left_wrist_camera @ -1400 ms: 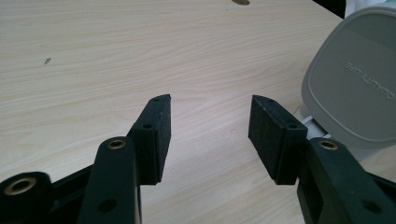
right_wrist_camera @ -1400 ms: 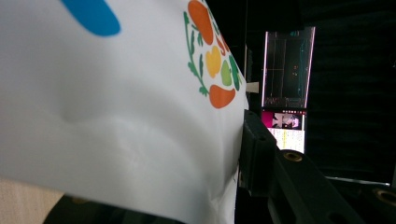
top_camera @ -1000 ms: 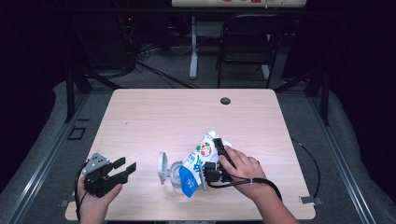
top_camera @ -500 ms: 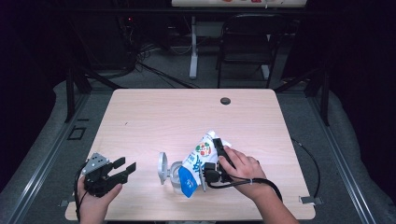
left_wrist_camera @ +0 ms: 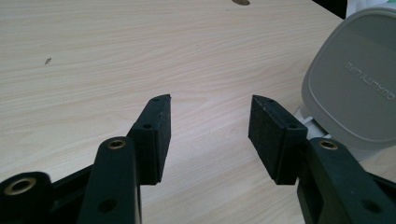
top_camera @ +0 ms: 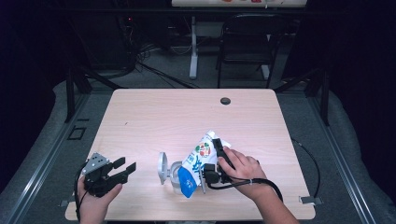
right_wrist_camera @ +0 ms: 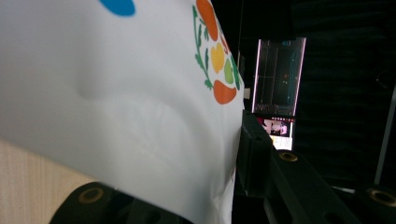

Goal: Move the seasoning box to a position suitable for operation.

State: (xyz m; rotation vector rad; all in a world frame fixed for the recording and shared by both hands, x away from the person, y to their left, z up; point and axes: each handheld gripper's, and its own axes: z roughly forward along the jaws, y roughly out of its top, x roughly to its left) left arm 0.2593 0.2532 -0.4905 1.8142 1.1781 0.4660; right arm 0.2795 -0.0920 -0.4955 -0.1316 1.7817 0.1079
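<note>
On the wooden table, the right gripper was at the white snack bag, near the front edge and a little right of the middle. In the right gripper view the bag's white film, printed with orange, yellow and green shapes, lay between the two black jaws, and the right-side jaw pressed against its edge. The other jaw was mostly hidden under the film, so the grip seemed to be a pinch on the bag, but I could not see both pads clearly. The person's right hand covered the body of that gripper.

A clear container with a grey lid stood just beside the bag, on its left; the bag's blue corner seemed to touch it. In the left gripper view the lid was at the right.

The left gripper was well apart, near the front-left corner. Its fingers were spread wide with only bare table between them.
</note>
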